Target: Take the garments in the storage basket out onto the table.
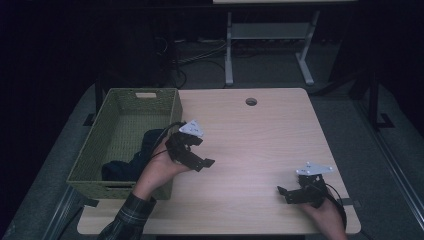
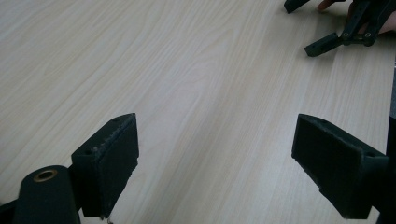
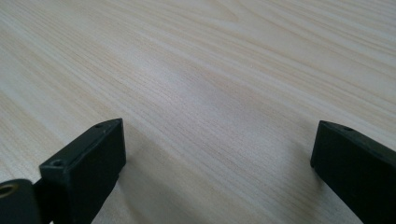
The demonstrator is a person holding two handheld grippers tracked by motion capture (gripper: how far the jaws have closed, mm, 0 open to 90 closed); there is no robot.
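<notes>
My left gripper (image 1: pixel 200 161) hovers over the light wooden table (image 1: pixel 250 140), just right of a green woven basket (image 1: pixel 120 125). Its jaws stand wide apart with only bare wood between them, and so it is open (image 2: pixel 215 163). My right gripper (image 1: pixel 285 192) rests low near the table's front right corner, pointing left. It is open too (image 3: pixel 217 163), nothing between its jaws. In the left gripper view the right gripper (image 2: pixel 327 44) is at the top right. A dark cloth (image 1: pixel 132 162) lies inside the basket at its near end.
A round cable hole (image 1: pixel 251 102) sits near the table's far edge. Beyond the table stand a white desk frame (image 1: pixel 270 45) and floor cables (image 1: pixel 200 57). The basket takes up the table's left side.
</notes>
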